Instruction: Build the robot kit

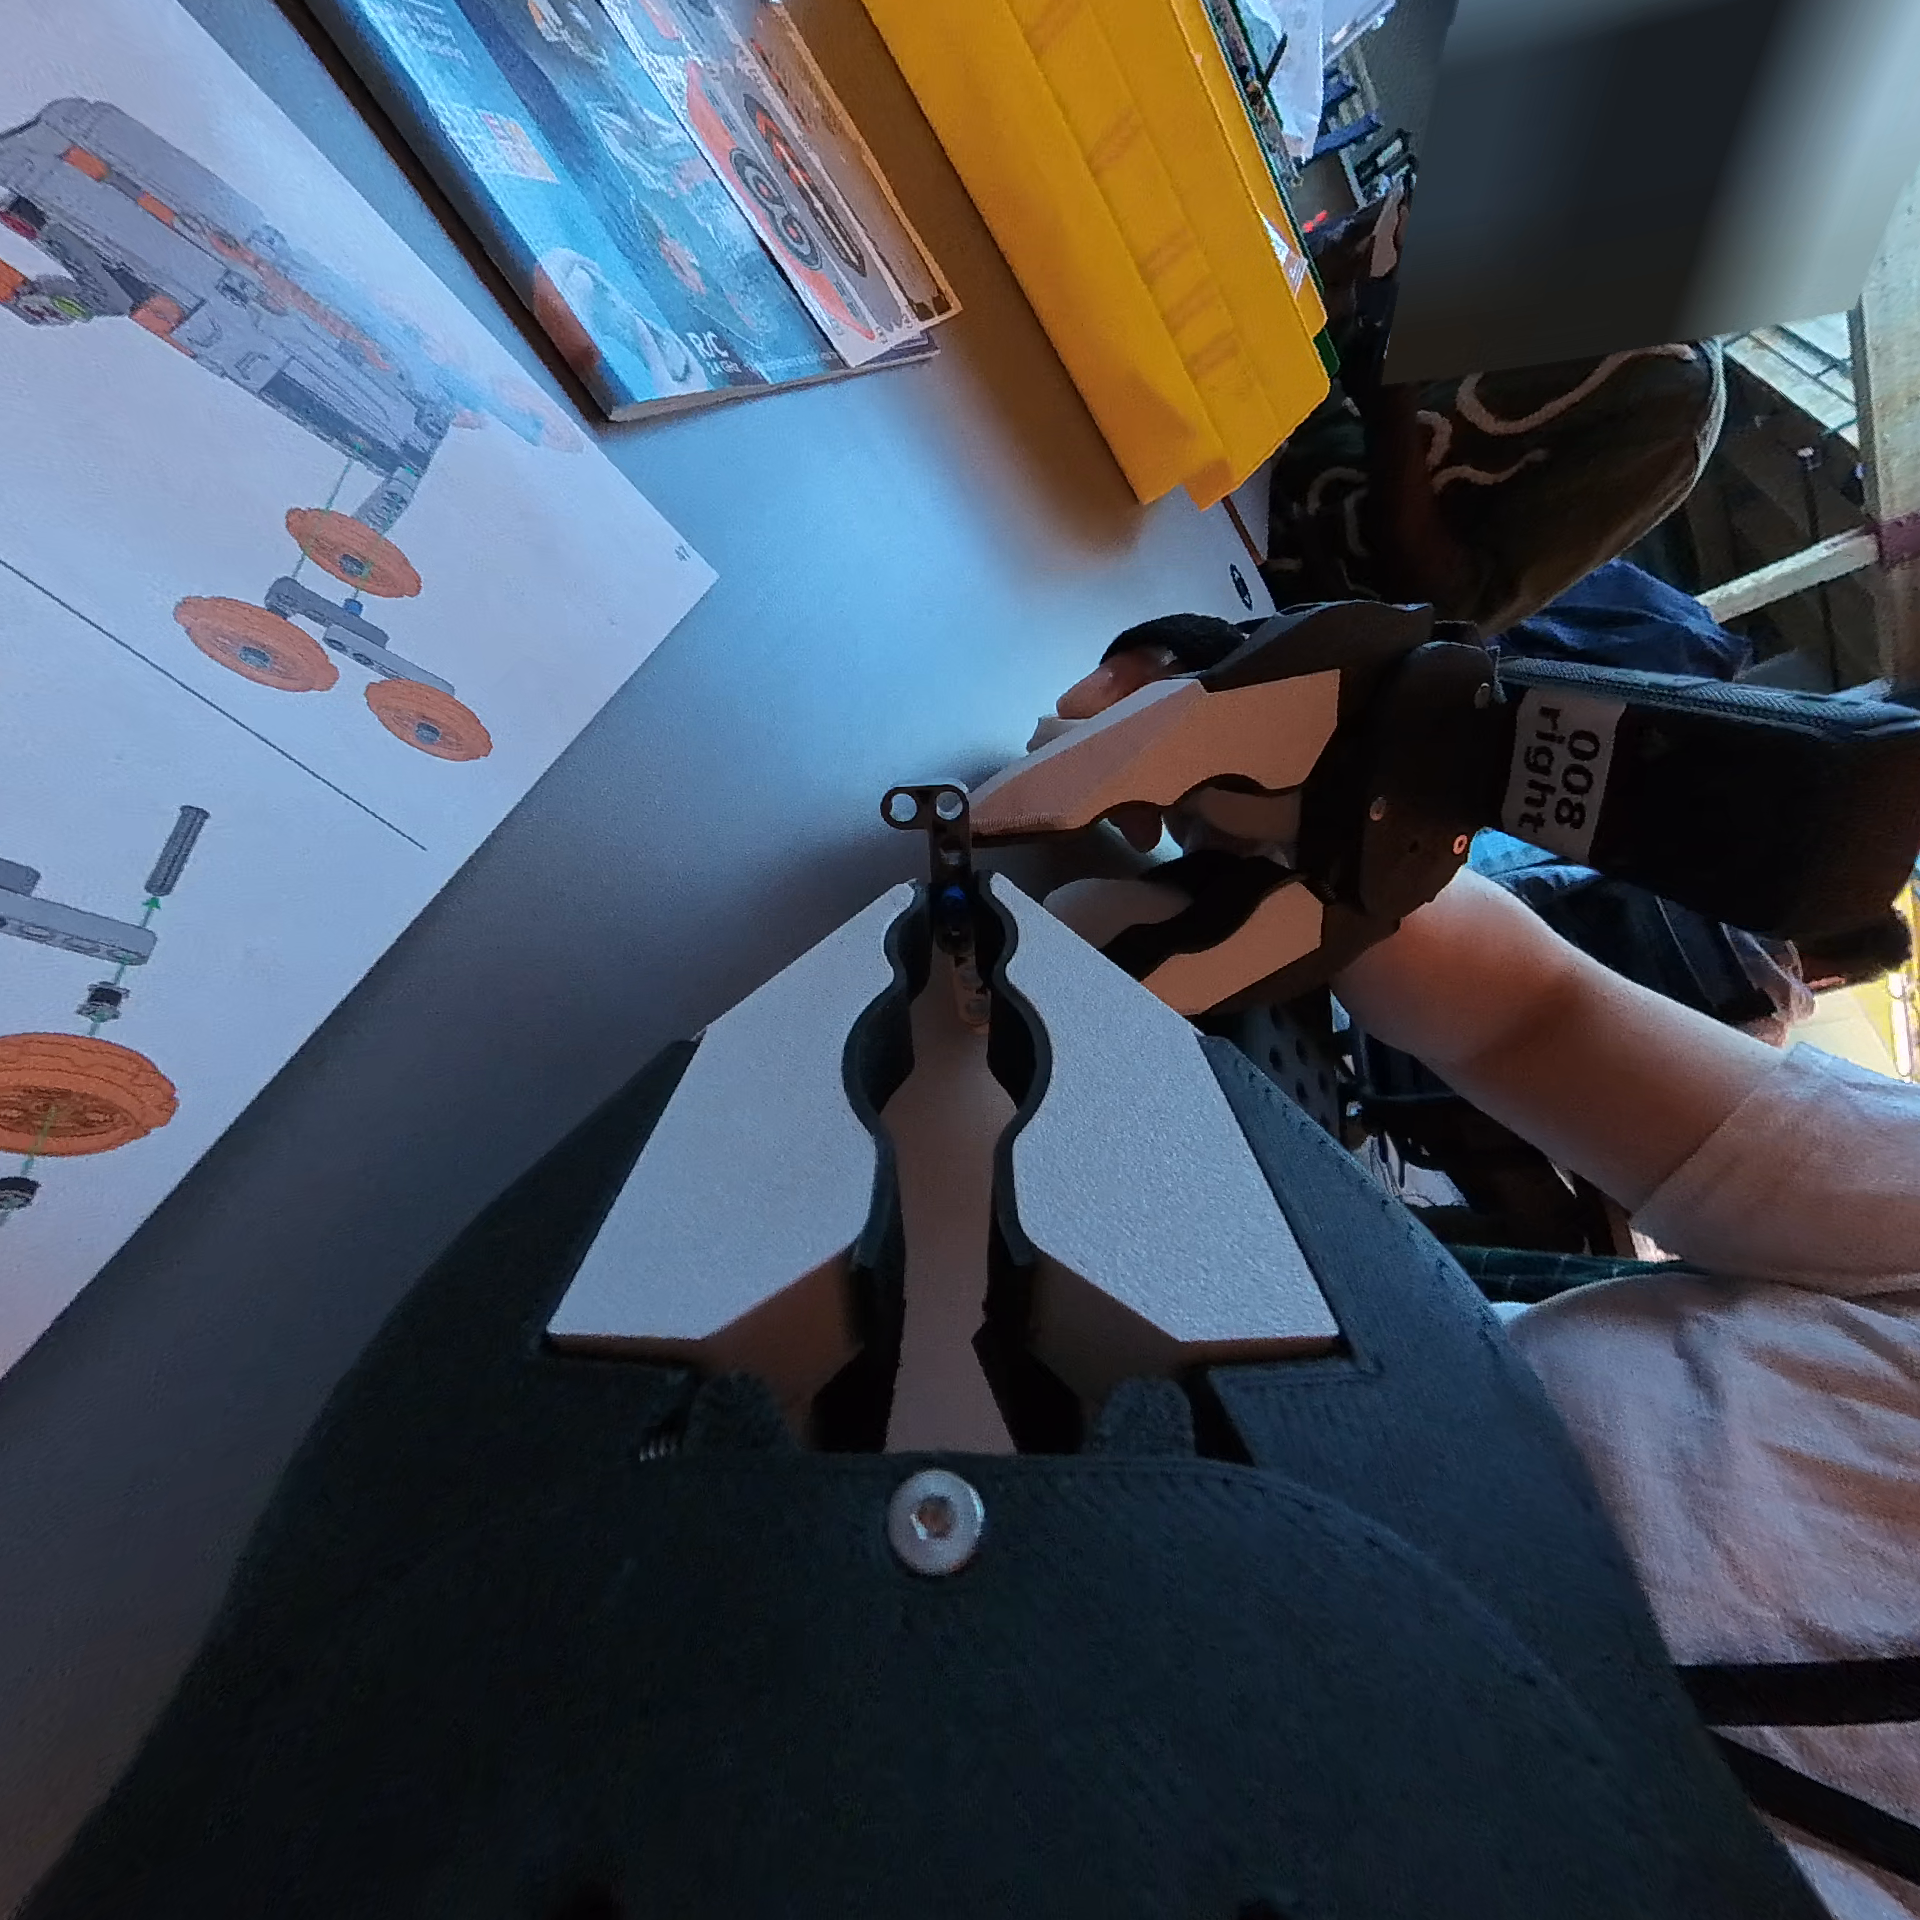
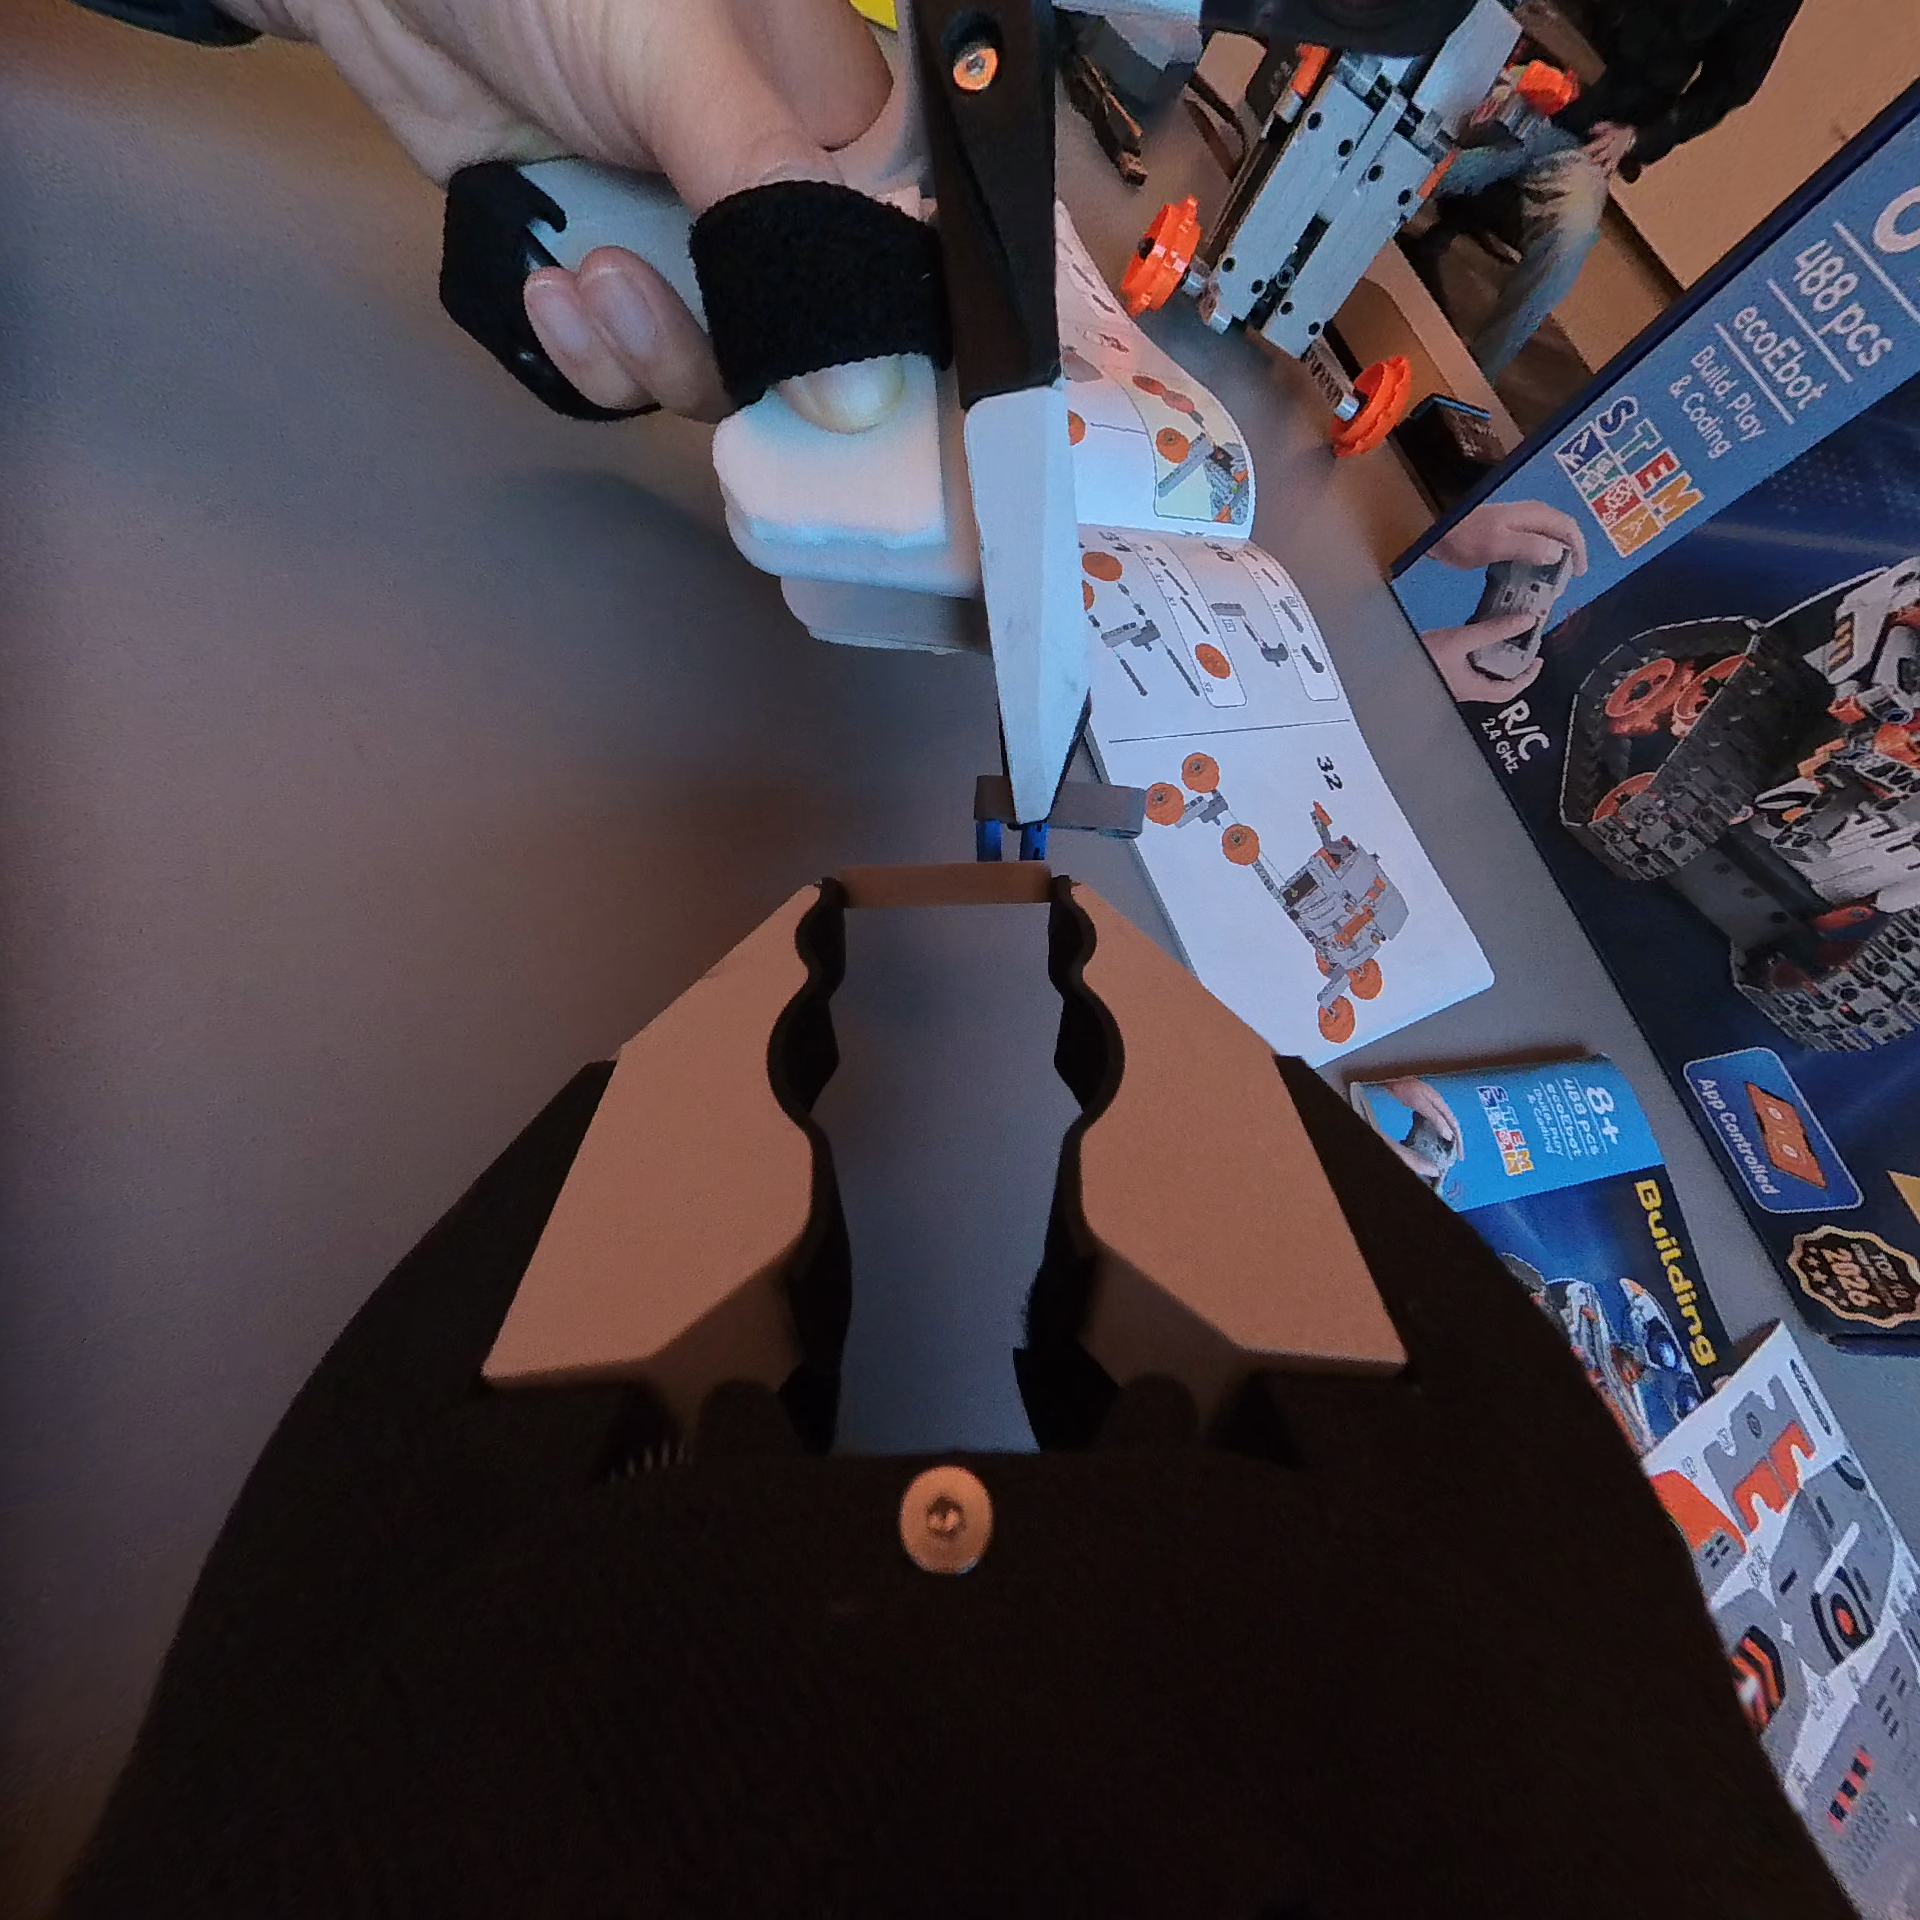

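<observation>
Through the left wrist view, my left tongs (image 1: 948,902) are clamped on a small grey beam (image 1: 961,982) that carries blue pins (image 1: 951,906); a dark connector with two round holes (image 1: 928,812) stands up from it just past the tips. My right tongs (image 1: 997,821) come in from the right, their white tip touching or just beside that dark connector, with my right hand (image 1: 1117,686) strapped into the handle behind. To the left on the grey surface (image 1: 790,582) lies an open instruction booklet (image 1: 312,623) showing orange wheels. Beyond it sit a blue box (image 1: 582,197) and a yellow bin (image 1: 1122,229) near the far edge.

Through the right wrist view, my right tongs (image 2: 948,888) are clamped on a flat tan-looking piece (image 2: 945,886) that spans from one tip to the other. Just beyond it the two blue pins (image 2: 1006,840) stick out of the grey beam (image 2: 1107,810), which my left tongs (image 2: 1039,800) pinch from above, tips closed on it. My left hand (image 2: 665,125) grips that handle, a black strap (image 2: 821,291) around the fingers. The pins are very close to the tan piece; I cannot tell whether they touch it. Behind lies the open booklet (image 2: 1278,831), and to the right the blue box (image 2: 1714,727), a smaller blue leaflet (image 2: 1548,1174) and a sticker sheet (image 2: 1808,1600). A half-built grey model with orange wheels (image 2: 1330,208) stands farther back on the surface (image 2: 364,727).
</observation>
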